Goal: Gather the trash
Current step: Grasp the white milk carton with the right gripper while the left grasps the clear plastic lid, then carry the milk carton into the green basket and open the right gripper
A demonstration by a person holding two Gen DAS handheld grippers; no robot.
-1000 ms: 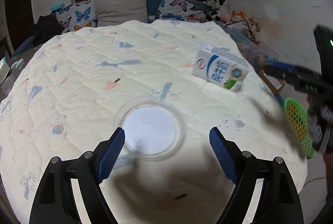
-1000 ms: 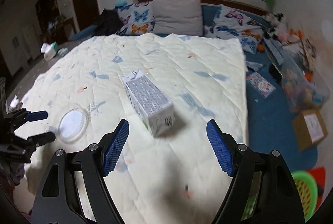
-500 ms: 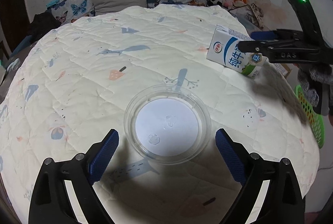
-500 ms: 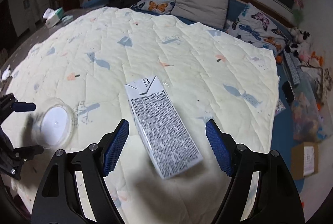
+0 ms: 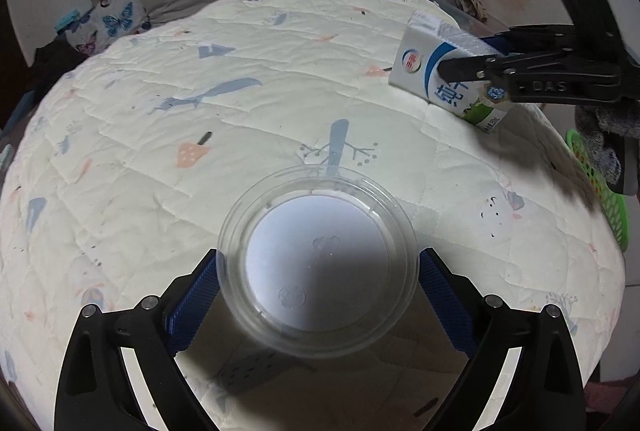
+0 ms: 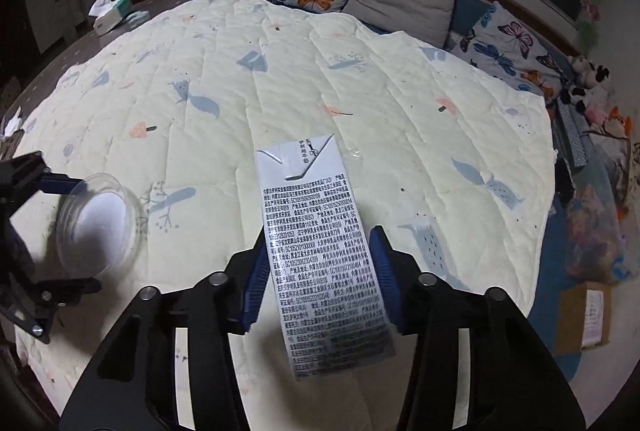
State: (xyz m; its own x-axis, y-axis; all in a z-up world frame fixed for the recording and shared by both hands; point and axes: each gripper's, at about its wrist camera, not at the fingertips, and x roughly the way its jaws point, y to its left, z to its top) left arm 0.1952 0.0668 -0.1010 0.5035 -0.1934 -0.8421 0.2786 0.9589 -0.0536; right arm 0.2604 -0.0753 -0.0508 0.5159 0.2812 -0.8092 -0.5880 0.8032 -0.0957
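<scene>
The right gripper has just clenched its blue-padded fingers on the white printed milk carton lying on the cream quilted bed. At nine o'clock, the left gripper has just spread wide around the clear round plastic lid, unpressed

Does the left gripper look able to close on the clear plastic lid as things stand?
Probably yes: the left gripper stands open with the clear plastic lid between its pads, nothing blocking.
</scene>
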